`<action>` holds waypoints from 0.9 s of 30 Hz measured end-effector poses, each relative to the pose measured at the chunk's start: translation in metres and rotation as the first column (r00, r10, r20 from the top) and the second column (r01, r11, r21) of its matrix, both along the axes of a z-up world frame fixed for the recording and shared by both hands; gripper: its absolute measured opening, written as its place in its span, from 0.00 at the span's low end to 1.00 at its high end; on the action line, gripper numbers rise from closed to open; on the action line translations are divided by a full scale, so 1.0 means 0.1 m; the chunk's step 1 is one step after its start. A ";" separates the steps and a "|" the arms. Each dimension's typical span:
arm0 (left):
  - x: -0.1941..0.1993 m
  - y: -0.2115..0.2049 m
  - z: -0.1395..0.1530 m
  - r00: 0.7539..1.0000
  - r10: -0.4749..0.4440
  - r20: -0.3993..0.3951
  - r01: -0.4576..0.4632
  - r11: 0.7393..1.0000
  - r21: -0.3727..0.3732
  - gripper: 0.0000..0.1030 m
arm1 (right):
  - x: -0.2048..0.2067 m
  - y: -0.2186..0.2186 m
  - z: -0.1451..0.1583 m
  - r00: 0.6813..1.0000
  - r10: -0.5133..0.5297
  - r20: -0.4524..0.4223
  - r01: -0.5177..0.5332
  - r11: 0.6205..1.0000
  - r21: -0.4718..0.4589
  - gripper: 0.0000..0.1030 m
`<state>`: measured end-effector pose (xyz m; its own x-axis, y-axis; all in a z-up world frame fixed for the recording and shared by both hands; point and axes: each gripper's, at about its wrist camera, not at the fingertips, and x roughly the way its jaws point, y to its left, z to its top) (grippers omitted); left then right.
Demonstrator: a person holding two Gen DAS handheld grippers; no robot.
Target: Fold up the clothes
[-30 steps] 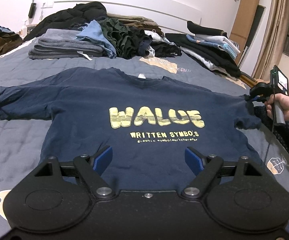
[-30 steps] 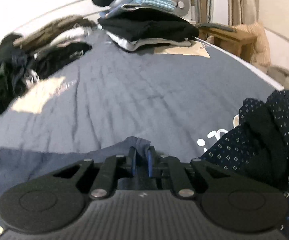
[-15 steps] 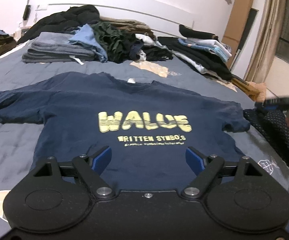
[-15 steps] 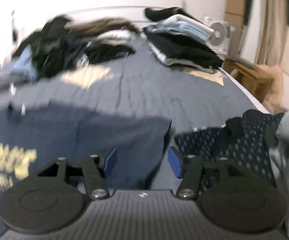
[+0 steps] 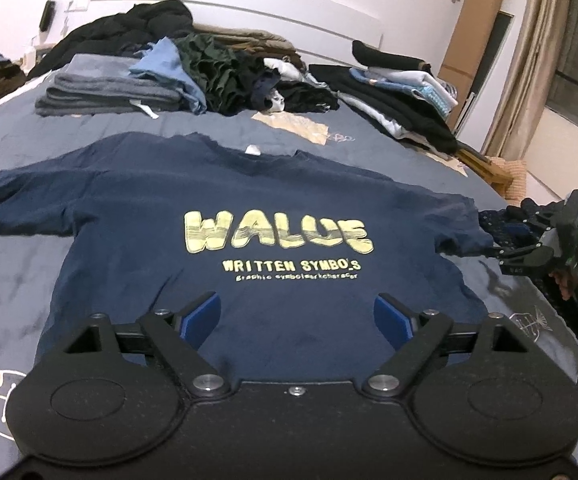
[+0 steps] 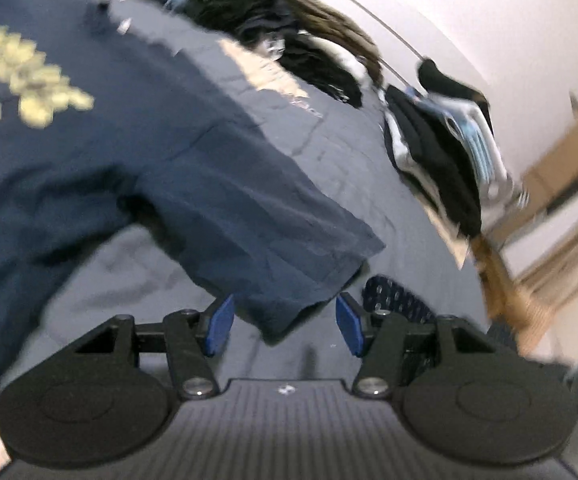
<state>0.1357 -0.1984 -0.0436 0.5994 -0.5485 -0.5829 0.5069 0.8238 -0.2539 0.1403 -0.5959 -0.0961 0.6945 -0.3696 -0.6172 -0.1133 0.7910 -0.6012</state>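
Both grippers are standing unclenched over the bed, and you are holding nothing yet; your left gripper (image 5: 297, 316), black with blue pads, is hovering with its jaws spread wide above the lower hem of the navy short-sleeved T-shirt with yellow lettering (image 5: 249, 208); your right gripper (image 6: 285, 322) is sitting at the end of the shirt's right sleeve (image 6: 289, 240), its jaws parted on either side of the cuff edge, having just been opening, with the pads not pressing on the cloth.

You are looking at a shirt that is lying face up and spread flat on the grey-blue quilted bedspread (image 5: 17, 144), both sleeves out to the sides; no fold is showing in it, so this garment appears to be laid out and ready, with all of its folding left.

Behind it, a folded stack of grey garments (image 5: 105, 94) is suggesting finished work, a second stack of dark and pale clothes (image 5: 401, 100) is resting towards the far right, and a loose heap of dark clothes (image 5: 229, 72) between them, plus a dark dotted garment (image 6: 393, 296) just beside the sleeve, is probably waiting its turn.
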 end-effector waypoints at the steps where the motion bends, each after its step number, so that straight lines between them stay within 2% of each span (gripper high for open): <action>1: 0.00 0.00 0.00 1.000 0.002 -0.001 -0.002 1.000 0.001 0.81 | 0.03 0.02 -0.05 1.000 0.022 -0.023 -0.022 1.000 -0.022 0.53; 4: 0.01 0.00 -0.02 1.000 0.004 -0.008 -0.004 1.000 0.003 0.81 | 0.07 0.07 -0.20 0.991 0.098 -0.087 -0.108 0.987 -0.119 0.51; 6: 0.01 0.00 -0.03 1.000 0.005 -0.015 -0.005 1.000 0.005 0.82 | 0.07 0.11 -0.29 0.978 0.157 -0.136 -0.182 0.962 -0.203 0.42; 7: 0.02 0.00 -0.04 1.000 0.004 -0.016 -0.004 1.000 0.007 0.82 | 0.06 0.12 -0.33 0.969 0.180 -0.168 -0.216 0.948 -0.233 0.24; 8: 0.01 0.00 -0.04 1.000 0.003 -0.016 -0.003 1.000 0.010 0.82 | 0.05 0.12 -0.36 0.958 0.204 -0.202 -0.255 0.927 -0.273 0.13; 9: 0.02 0.00 -0.04 1.000 0.003 -0.016 -0.002 1.000 0.012 0.83 | 0.03 0.12 -0.36 0.948 0.221 -0.228 -0.285 0.909 -0.305 0.09; 11: 0.02 0.00 -0.03 1.000 0.003 -0.017 -0.003 1.000 0.007 0.83 | -0.03 0.10 -0.34 0.931 0.243 -0.271 -0.329 0.879 -0.345 0.06; 14: 0.01 0.01 -0.02 1.000 0.005 -0.022 -0.005 1.000 -0.003 0.83 | -0.10 0.04 -0.23 0.931 0.249 -0.268 -0.343 0.849 -0.403 0.04; 16: 0.01 0.00 -0.01 1.000 0.006 -0.023 -0.007 1.000 -0.006 0.83 | -0.11 0.01 -0.22 0.930 0.239 -0.279 -0.341 0.843 -0.415 0.04; 19: 0.01 0.00 0.00 1.000 0.000 -0.025 0.000 1.000 -0.007 0.83 | -0.10 -0.03 -0.38 0.910 0.198 -0.363 -0.350 0.837 -0.421 0.05; 21: 0.01 -0.01 0.01 1.000 -0.003 -0.025 0.003 1.000 -0.007 0.83 | -0.08 -0.03 -0.36 0.917 0.147 -0.371 -0.285 0.891 -0.354 0.11; 22: 0.01 -0.01 0.02 1.000 -0.002 -0.024 0.002 1.000 -0.006 0.83 | -0.07 -0.03 -0.32 0.928 0.117 -0.354 -0.238 0.916 -0.322 0.14; 24: 0.02 0.00 0.02 1.000 0.001 -0.025 -0.001 1.000 -0.007 0.83 | -0.12 0.03 -0.11 0.962 0.075 -0.263 -0.141 0.960 -0.241 0.22; 26: 0.03 0.01 0.04 1.000 0.007 -0.022 -0.007 1.000 -0.007 0.83 | -0.20 0.09 0.20 0.989 0.033 -0.142 -0.050 0.992 -0.116 0.43; 27: 0.03 0.02 0.05 1.000 0.010 -0.021 -0.010 1.000 -0.007 0.83 | -0.26 0.13 0.36 0.997 -0.005 -0.080 0.003 0.999 -0.033 0.46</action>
